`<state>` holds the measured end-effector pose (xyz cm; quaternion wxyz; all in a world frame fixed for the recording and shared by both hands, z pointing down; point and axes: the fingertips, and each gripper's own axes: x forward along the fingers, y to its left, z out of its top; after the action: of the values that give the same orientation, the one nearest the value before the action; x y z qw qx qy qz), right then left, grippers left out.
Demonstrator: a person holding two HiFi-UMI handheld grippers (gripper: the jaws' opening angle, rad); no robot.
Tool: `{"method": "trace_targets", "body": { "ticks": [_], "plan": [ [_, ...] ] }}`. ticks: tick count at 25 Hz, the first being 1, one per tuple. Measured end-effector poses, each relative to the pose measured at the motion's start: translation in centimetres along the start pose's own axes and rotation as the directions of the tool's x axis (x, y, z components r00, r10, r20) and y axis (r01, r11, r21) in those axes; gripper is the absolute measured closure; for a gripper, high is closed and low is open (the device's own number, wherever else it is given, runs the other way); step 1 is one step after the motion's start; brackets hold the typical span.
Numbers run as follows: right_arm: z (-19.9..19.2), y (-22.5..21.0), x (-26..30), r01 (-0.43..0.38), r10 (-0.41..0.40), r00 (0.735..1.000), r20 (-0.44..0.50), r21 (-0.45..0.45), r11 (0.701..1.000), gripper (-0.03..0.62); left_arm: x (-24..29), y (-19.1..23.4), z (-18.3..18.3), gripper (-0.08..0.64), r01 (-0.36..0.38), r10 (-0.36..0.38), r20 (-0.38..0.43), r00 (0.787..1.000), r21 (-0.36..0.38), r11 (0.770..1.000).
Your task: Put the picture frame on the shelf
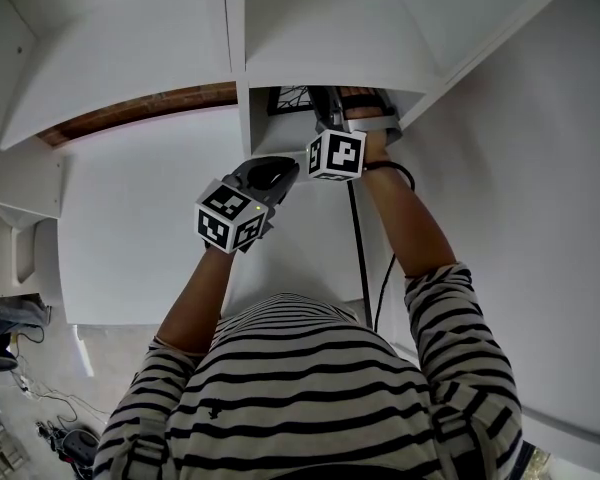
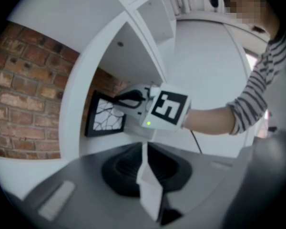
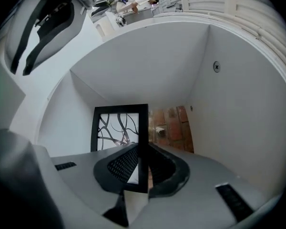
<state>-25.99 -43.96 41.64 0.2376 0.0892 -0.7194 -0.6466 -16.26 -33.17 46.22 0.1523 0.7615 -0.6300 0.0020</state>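
The black picture frame [image 3: 119, 128], with a branch-pattern picture in it, stands upright inside a white shelf compartment [image 3: 148, 66]. My right gripper [image 3: 142, 168] is shut on the frame's right edge, which runs between its dark pads. In the head view the right gripper [image 1: 327, 118] reaches into the compartment and the frame [image 1: 290, 99] shows just past it. My left gripper [image 1: 265, 178] hangs lower and to the left, outside the compartment, apart from the frame. Its jaws [image 2: 147, 175] look closed together with nothing between them. From there I see the frame [image 2: 105, 114] and the right gripper's marker cube [image 2: 169, 109].
The white shelf unit [image 1: 320, 38] has several open compartments, and a brick wall [image 2: 24, 80] shows behind them. A black cable [image 1: 358, 248] runs down the white panel below the right arm. More shelf panels stand to the left [image 1: 130, 78].
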Motion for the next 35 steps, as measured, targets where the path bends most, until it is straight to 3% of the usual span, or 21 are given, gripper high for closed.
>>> {"method": "trace_targets", "body": {
  "ticks": [10, 35],
  "plan": [
    [0.4, 0.6, 0.8, 0.019, -0.020, 1.000, -0.007, -0.050, 0.999, 0.532, 0.1, -0.2, -0.1, 0.549, 0.020, -0.020, 0.002, 1.000, -0.001, 1.000],
    [0.4, 1.3, -0.6, -0.054, 0.054, 0.999, 0.002, 0.005, 0.999, 0.485, 0.2, -0.4, 0.2, 0.549, 0.031, -0.031, 0.000, 1.000, 0.016, 0.999]
  ]
}}
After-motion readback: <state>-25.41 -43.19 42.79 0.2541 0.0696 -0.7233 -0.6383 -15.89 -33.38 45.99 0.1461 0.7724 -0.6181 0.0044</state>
